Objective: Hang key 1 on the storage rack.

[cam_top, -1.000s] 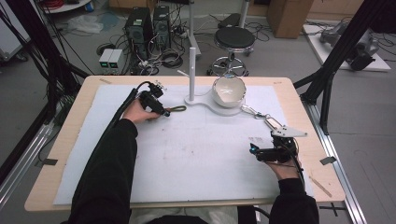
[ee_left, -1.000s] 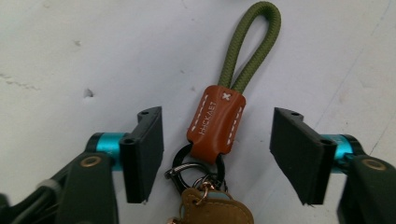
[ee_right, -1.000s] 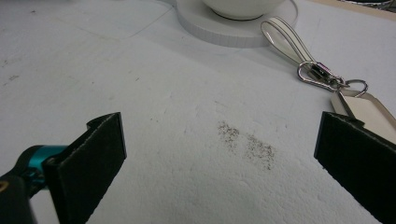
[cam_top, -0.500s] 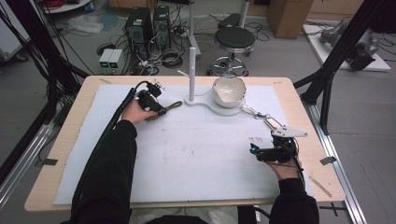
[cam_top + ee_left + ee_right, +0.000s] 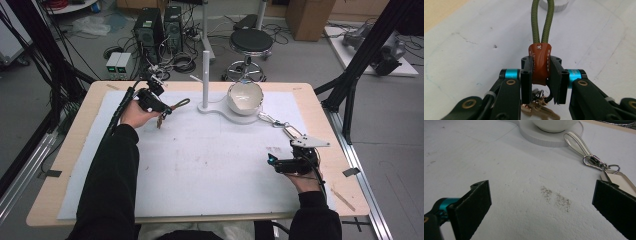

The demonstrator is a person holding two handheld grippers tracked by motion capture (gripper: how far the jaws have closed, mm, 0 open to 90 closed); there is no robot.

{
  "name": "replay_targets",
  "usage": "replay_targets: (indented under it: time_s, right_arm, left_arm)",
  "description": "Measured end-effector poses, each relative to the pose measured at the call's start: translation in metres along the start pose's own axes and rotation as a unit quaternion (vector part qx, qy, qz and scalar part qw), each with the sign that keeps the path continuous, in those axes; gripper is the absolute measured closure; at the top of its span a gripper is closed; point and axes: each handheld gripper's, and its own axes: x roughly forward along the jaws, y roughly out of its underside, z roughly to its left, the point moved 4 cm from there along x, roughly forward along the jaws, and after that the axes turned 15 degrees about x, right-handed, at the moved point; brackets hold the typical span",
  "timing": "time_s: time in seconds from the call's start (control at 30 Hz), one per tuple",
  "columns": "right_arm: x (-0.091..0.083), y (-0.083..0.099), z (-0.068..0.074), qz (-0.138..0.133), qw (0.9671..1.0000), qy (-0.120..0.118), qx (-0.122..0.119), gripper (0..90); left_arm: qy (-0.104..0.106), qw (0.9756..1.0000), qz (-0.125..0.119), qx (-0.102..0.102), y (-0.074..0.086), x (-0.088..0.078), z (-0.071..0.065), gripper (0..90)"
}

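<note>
My left gripper (image 5: 159,106) (image 5: 541,77) is shut on the brown leather tab (image 5: 539,63) of a keychain. Its olive cord loop (image 5: 542,22) (image 5: 180,103) points toward the white stand, and keys (image 5: 540,108) dangle under the jaws, lifted above the mat at the back left. The white stand has an upright post (image 5: 205,75) and a white bowl (image 5: 245,97) on its base. A second keychain with a pale strap (image 5: 576,143), metal clasp (image 5: 594,161) and tag lies right of the base (image 5: 282,126). My right gripper (image 5: 274,162) (image 5: 541,212) stands open over the mat near it, holding nothing.
A white mat (image 5: 210,160) covers most of the wooden table (image 5: 65,165). Dark scuff marks (image 5: 556,196) lie on the mat between the right jaws. Black frame posts stand at both table sides; a stool and computer boxes sit on the floor behind.
The left gripper has lifted slightly and shifted with the keychain, so the keys now hang below the jaws. The right gripper has barely moved.
</note>
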Motion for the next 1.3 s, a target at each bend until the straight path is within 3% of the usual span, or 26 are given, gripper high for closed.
replay_targets:
  time_s: [0.2,0.3,0.67,1.03,1.3]
  right_arm:
    - [-0.001,-0.001,-0.001,-0.003,1.0,-0.006,0.004,1.3]
    - [0.0,-0.001,-0.002,-0.001,1.0,-0.004,0.003,1.3]
    - [-0.003,-0.002,-0.004,-0.007,0.9999,-0.004,0.011,1.3]
    - [-0.002,-0.001,-0.004,-0.003,0.9999,-0.005,0.013,1.3]
    - [-0.002,-0.001,-0.003,-0.003,0.9999,-0.003,0.011,1.2]
  left_arm:
    - [-0.017,0.9997,-0.012,-0.01,-0.003,-0.025,0.002,72.9]
    - [-0.024,0.9992,-0.03,-0.011,-0.006,-0.043,0.0,72.9]
    - [-0.033,0.9963,-0.077,-0.015,-0.017,-0.077,0.005,73.0]
    - [-0.049,0.9946,-0.091,-0.011,-0.034,-0.095,0.011,73.0]
    - [-0.059,0.9926,-0.105,-0.018,-0.033,-0.105,0.014,72.9]
